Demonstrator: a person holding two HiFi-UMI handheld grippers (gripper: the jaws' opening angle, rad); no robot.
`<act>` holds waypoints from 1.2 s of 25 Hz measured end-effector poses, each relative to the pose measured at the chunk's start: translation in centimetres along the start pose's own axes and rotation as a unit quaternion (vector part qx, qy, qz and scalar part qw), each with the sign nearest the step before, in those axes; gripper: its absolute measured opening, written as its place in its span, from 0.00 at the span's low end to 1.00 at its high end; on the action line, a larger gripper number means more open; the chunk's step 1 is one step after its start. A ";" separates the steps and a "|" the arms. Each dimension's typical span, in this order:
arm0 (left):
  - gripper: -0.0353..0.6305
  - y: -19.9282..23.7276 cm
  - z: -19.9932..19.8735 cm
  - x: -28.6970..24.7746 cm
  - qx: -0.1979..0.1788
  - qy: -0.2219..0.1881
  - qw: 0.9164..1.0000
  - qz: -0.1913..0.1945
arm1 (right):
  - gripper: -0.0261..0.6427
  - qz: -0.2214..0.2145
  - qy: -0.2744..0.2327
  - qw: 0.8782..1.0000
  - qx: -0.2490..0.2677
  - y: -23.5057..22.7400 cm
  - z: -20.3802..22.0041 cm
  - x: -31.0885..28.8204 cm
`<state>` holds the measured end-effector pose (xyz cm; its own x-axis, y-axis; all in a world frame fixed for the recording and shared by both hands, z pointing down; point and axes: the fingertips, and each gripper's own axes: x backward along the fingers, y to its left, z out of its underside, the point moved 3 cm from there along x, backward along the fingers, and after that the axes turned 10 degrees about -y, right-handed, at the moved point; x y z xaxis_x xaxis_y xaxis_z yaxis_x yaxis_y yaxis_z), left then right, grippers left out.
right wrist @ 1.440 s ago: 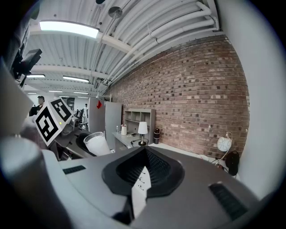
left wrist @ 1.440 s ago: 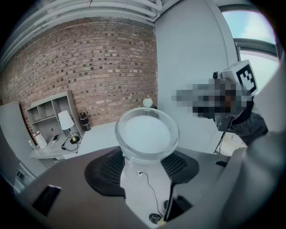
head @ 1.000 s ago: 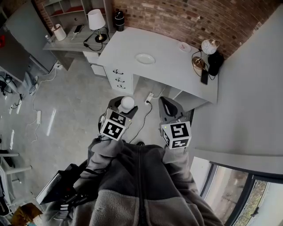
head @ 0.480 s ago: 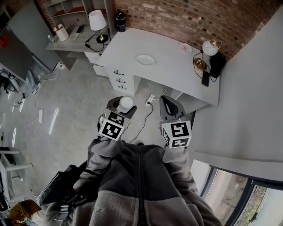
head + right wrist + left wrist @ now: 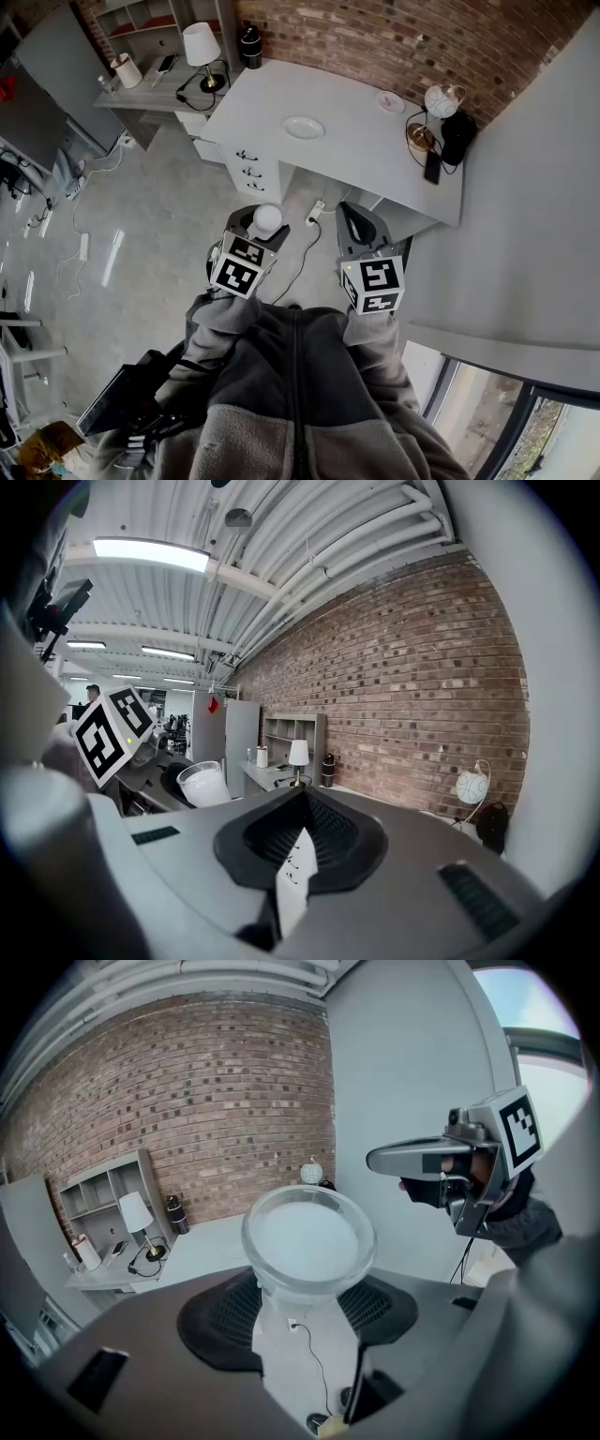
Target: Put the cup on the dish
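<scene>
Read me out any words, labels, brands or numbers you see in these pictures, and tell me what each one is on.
No readable text anywhere.
Left marker cube: black-and-white square pattern only, no letters or digits.
Right marker cube: the same kind of pattern, no words.
Cup: no print shows.
Dish: too small to tell.
Small items on the desk: too small to read.

Frosted white cup [image 5: 309,1237] upright, gripped mid-air, round white dish [image 5: 304,127] flat on desk [image 5: 366,141]
</scene>
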<state>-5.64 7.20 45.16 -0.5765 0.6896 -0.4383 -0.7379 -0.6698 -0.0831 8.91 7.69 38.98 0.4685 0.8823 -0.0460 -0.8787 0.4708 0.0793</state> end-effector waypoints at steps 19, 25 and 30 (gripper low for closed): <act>0.44 -1.0 1.2 -2.3 0.023 0.010 1.000 0.005 | 0.04 -0.006 0.027 0.999 -0.017 -1.5 2.8 0.3; 0.44 0.3 0.8 -4.3 0.019 0.007 1.000 0.010 | 0.04 0.014 0.030 0.999 -0.024 -3.5 3.7 -0.3; 0.44 2.8 -0.2 -6.5 0.015 0.001 1.000 0.016 | 0.04 0.026 0.031 0.999 -0.023 -4.9 3.6 -2.9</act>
<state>-3.90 0.78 47.55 -0.5991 0.6679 -0.4416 -0.7299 -0.6823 -0.0418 12.23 2.82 42.32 0.4170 0.9029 -0.1040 -0.9056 0.4225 0.0367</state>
